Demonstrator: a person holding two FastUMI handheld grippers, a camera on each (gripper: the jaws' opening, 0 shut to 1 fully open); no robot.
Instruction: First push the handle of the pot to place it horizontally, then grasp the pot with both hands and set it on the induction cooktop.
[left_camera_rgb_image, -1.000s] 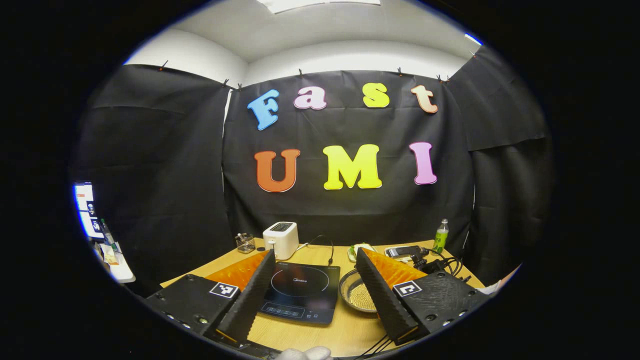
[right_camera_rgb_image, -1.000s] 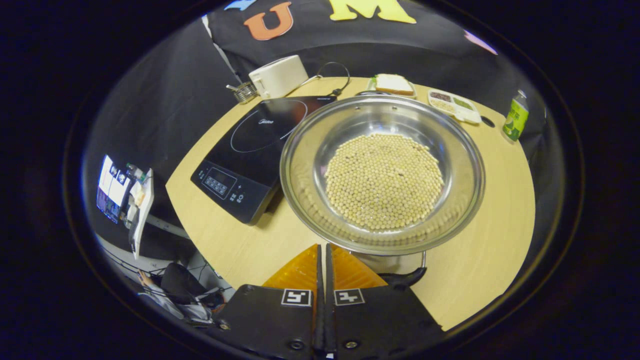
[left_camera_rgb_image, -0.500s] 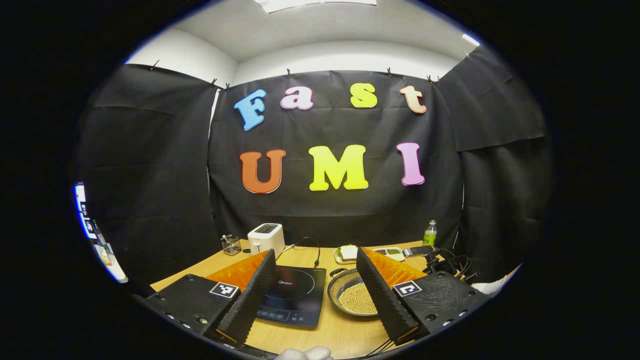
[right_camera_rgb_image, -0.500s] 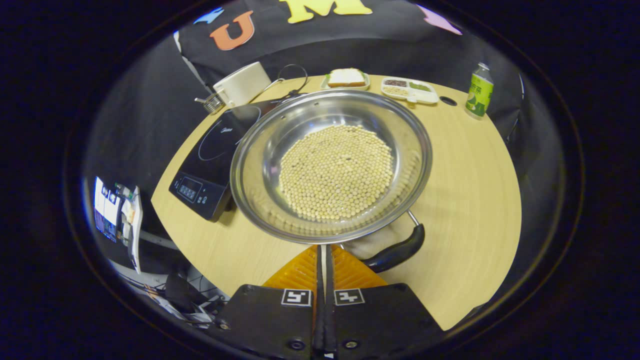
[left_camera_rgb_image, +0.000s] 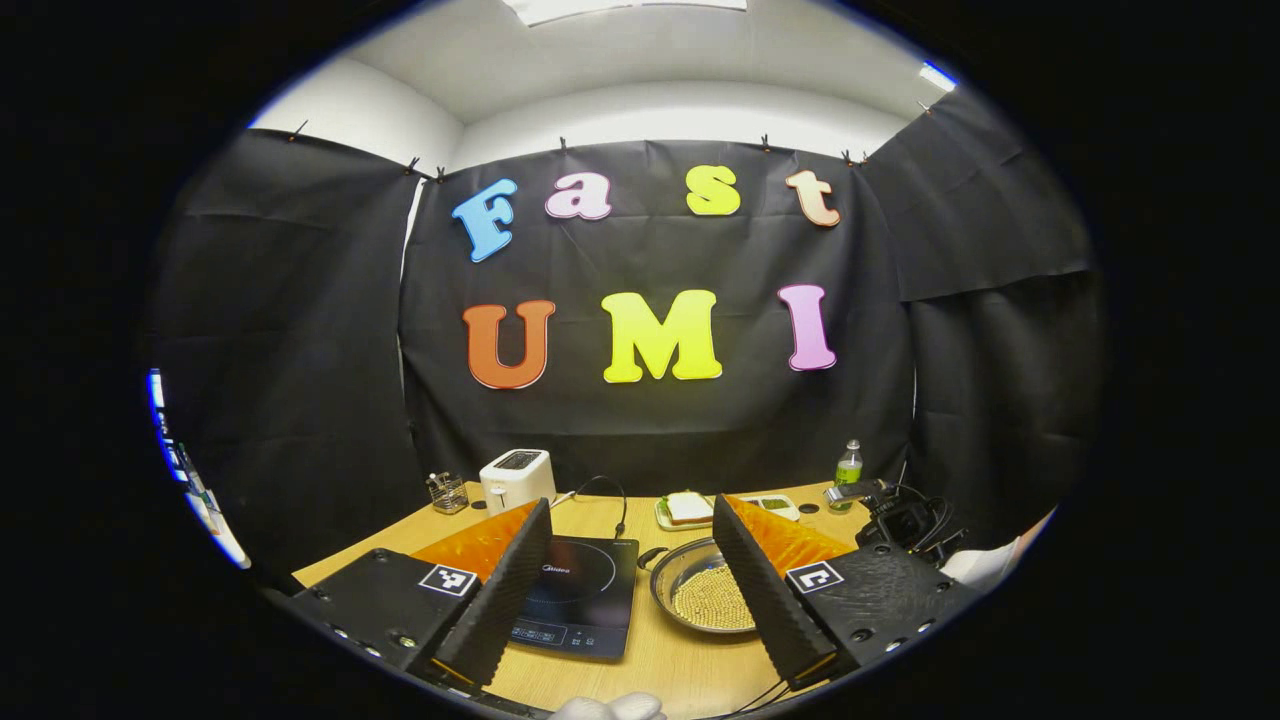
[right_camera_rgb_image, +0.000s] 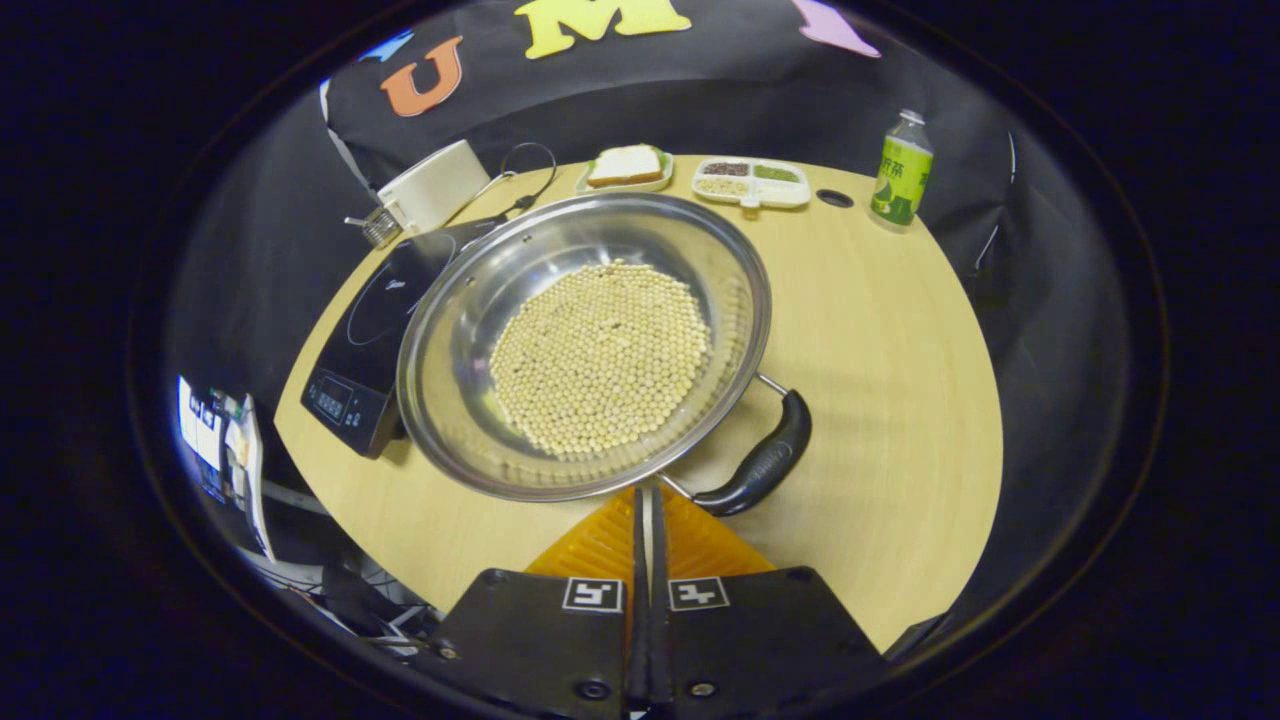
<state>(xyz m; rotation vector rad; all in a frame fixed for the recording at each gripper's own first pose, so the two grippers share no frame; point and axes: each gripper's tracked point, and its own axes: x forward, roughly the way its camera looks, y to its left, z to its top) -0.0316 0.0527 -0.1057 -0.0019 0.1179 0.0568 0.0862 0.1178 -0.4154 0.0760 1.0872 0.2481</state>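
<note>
holding pale beans: steel pot (right_camera_rgb_image: 585, 345) just right of cooktop (right_camera_rgb_image: 375, 340) | black handle (right_camera_rgb_image: 760, 465) level | right gripper (right_camera_rgb_image: 647, 500) pressed together | left gripper (left_camera_rgb_image: 630, 540) spread

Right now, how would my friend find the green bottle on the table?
Start at the round wooden table, then go to its far edge by the black cloth wall. The green-labelled plastic bottle stands right of the white divided snack tray; it alone there stands tall and upright.
</note>
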